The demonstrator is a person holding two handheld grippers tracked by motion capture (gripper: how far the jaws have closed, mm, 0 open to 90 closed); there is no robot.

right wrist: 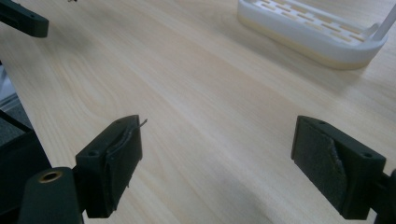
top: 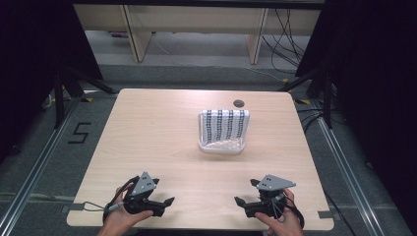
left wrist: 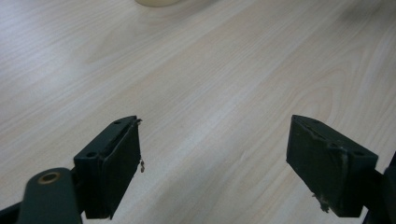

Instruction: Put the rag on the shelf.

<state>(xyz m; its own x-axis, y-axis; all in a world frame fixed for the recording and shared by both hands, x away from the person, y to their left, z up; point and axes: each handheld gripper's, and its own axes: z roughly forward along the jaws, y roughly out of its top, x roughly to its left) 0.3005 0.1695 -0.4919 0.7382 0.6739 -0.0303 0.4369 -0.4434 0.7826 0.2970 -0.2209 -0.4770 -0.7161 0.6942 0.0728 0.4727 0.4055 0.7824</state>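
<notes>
A white slotted plastic rack [top: 222,129] stands a little right of the middle of the pale wooden table [top: 147,137], its tall perforated back upright over a low base. In the right gripper view its base [right wrist: 313,33] lies ahead at the upper right. My left gripper [top: 163,191] sits near the front left edge, held by a hand, open with nothing between its jaws [left wrist: 215,140]. My right gripper [top: 246,191] rests near the front right edge, also open and empty [right wrist: 217,140]. Both are well short of the rack.
A round cable hole [top: 239,103] sits near the table's far edge. Black stands and cables [top: 314,83] flank the table on the floor, where a "5" marking [top: 78,132] lies at the left. A jaw of the left gripper [right wrist: 23,21] shows in the right gripper view.
</notes>
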